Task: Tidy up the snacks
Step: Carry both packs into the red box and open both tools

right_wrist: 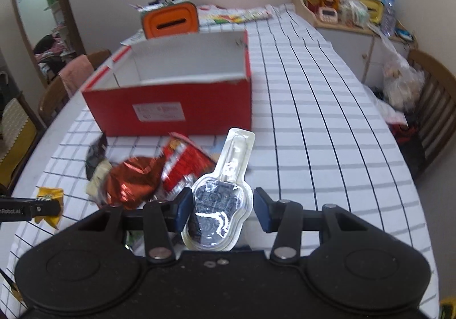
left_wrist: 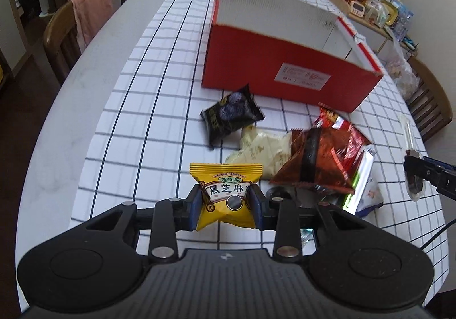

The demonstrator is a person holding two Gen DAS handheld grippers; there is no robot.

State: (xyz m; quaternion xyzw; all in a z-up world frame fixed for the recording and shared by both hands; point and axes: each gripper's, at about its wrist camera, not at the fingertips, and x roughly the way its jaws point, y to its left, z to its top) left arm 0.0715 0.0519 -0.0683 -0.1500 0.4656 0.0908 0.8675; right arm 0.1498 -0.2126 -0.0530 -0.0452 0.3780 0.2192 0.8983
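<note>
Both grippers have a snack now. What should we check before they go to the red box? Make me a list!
1. Left gripper holds the yellow packet tight: ok, both pads press its sides.
2. Right gripper holds the clear spoon-shaped pack tight: cannot tell, one pad touches it, but a gap shows at the other.
3. Red box is open on top: ok.
4. Room inside the box: ok, the visible part looks empty.
5. Way to the box is free: ok, only the low snack pile lies in between.
6. Both snacks lifted clear of the table: cannot tell.
</note>
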